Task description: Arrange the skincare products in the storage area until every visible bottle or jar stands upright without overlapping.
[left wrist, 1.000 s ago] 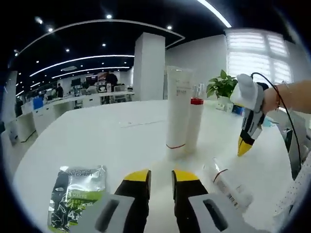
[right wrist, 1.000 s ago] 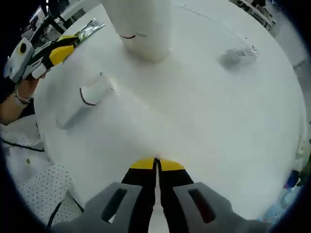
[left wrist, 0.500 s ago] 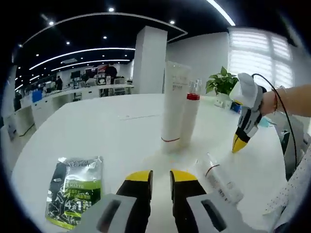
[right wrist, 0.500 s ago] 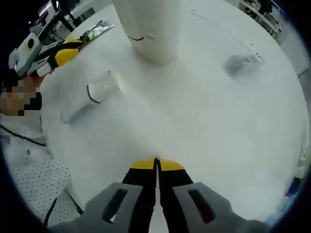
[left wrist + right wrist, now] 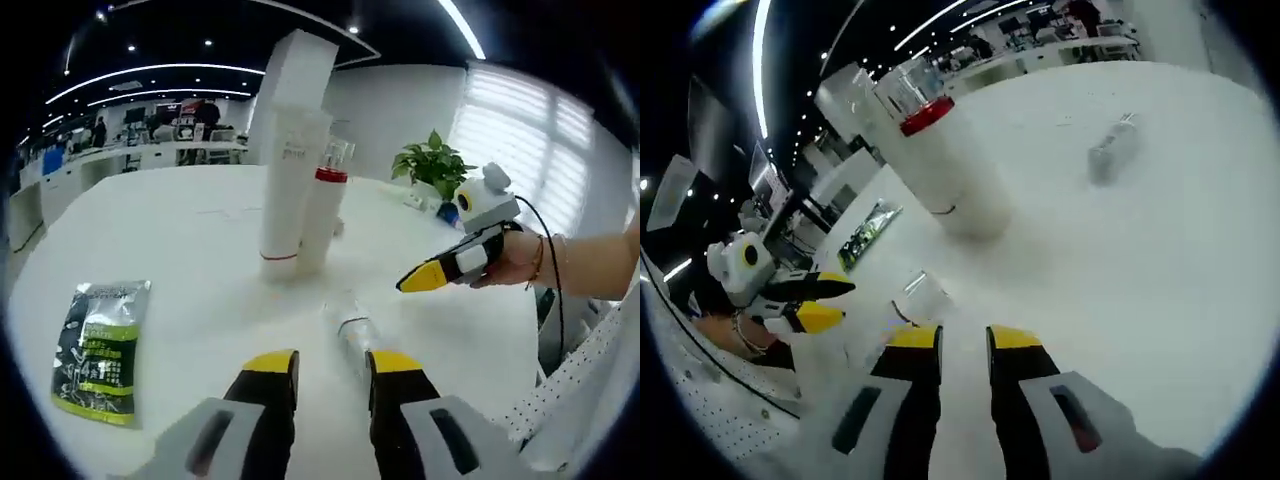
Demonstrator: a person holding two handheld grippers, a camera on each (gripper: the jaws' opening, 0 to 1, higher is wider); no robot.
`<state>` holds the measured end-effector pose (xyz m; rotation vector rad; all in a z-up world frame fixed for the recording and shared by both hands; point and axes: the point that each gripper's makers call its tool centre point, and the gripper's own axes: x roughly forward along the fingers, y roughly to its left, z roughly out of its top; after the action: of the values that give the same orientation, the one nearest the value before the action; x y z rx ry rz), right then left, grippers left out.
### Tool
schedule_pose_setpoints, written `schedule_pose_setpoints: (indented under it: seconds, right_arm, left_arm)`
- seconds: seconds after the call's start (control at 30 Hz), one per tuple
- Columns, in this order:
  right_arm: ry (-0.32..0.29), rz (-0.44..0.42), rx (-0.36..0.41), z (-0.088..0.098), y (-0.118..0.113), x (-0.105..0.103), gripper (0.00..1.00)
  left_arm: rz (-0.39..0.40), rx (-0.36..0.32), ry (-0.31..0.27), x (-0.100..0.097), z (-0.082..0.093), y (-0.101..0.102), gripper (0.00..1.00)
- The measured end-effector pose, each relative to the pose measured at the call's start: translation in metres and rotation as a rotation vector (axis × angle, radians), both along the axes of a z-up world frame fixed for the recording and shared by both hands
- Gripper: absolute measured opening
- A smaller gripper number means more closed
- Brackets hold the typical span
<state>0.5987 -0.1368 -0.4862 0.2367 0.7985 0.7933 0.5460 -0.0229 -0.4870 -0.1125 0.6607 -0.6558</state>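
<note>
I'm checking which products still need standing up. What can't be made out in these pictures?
- Lying clear bottle: left gripper view, near end hidden behind the left gripper.
- Small item lying far off: right gripper view, too blurred to identify.
- Sachet: left gripper view, print too small to read.

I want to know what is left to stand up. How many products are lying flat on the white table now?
3: a clear bottle before the left gripper, a small silvery tube far across the table, and a green sachet at its left. Others may be hidden.
</note>
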Motion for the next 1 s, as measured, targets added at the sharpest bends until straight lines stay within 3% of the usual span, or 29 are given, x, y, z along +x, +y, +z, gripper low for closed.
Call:
schedule_pose_setpoints:
  seconds: [0.2, 0.33, 0.6, 0.8, 1.0]
  right_arm:
    - [-0.030, 0.029, 0.004, -0.003, 0.011, -0.011, 0.21]
    - [-0.039, -0.027, 0.018, -0.002, 0.008, -0.008, 0.21]
    - [-0.051, -0.056, 0.013, 0.002, 0.005, -0.005, 0.21]
    - [-0.035, -0.070, -0.004, 0.000, 0.008, -0.002, 0.20]
    - [-0.046, -0.103, 0.050, 0.009, 0.009, -0.004, 0.19]
  left_arm:
    - [-0.031, -0.023, 0.008, -0.009, 0.008, -0.025, 0.35]
    - [-0.059, 0.064, 0.013, -0.012, -0.005, -0.028, 0.38]
    - [-0.061, 0.078, 0.025, -0.014, -0.009, -0.031, 0.38]
    - [-0.097, 0.130, 0.037, -0.013, -0.017, -0.037, 0.37]
    - [-0.161, 0.214, 0.066, -0.020, -0.029, -0.038, 0.33]
